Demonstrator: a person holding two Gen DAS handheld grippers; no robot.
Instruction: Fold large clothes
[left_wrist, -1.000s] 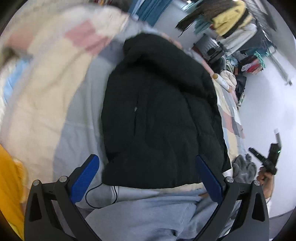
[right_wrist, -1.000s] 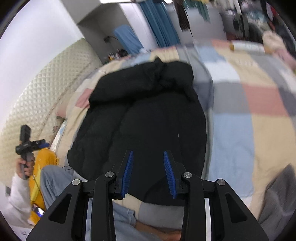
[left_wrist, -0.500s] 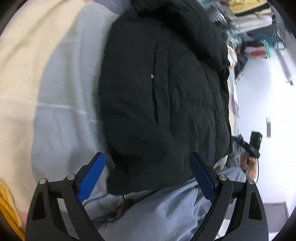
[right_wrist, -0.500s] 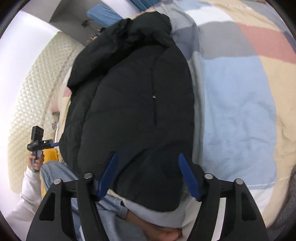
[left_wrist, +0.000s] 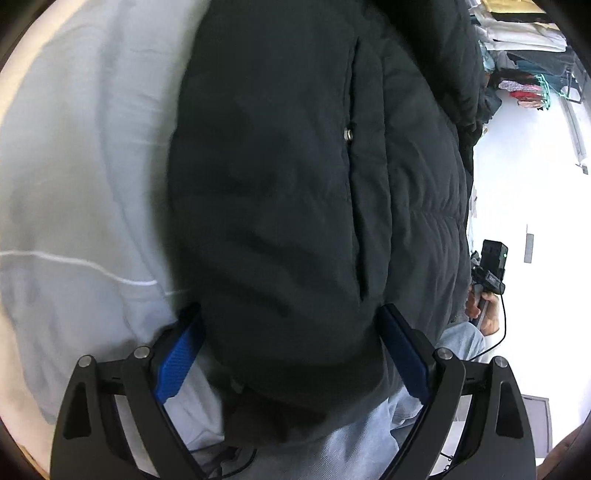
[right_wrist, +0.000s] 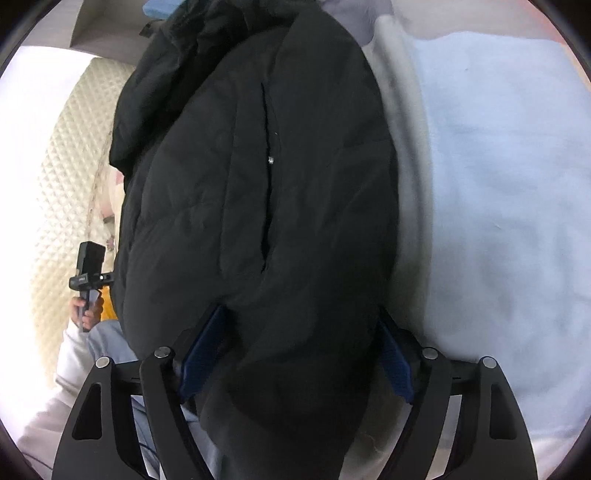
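Observation:
A large black puffer jacket (left_wrist: 303, 177) lies folded lengthwise on the bed; it also fills the right wrist view (right_wrist: 258, 184). My left gripper (left_wrist: 291, 336) is open, its blue fingers (left_wrist: 181, 354) straddling the jacket's near hem at the left corner. My right gripper (right_wrist: 299, 339) is open too, its fingers (right_wrist: 395, 362) on either side of the hem at the right corner. The hem bulges between both pairs of fingers. The fingertips are partly hidden behind the fabric.
The jacket rests on a pale blue and cream patchwork quilt (left_wrist: 81, 184) (right_wrist: 498, 184). A quilted cream headboard (right_wrist: 62, 184) stands left. Hanging clothes (left_wrist: 524, 74) are at the far right. The person's light jeans (left_wrist: 351, 443) are just below the hem.
Both grippers have dropped down and forward onto the jacket's near hem. The right gripper has opened wide from nearly closed. The hem now sits between the fingers of each.

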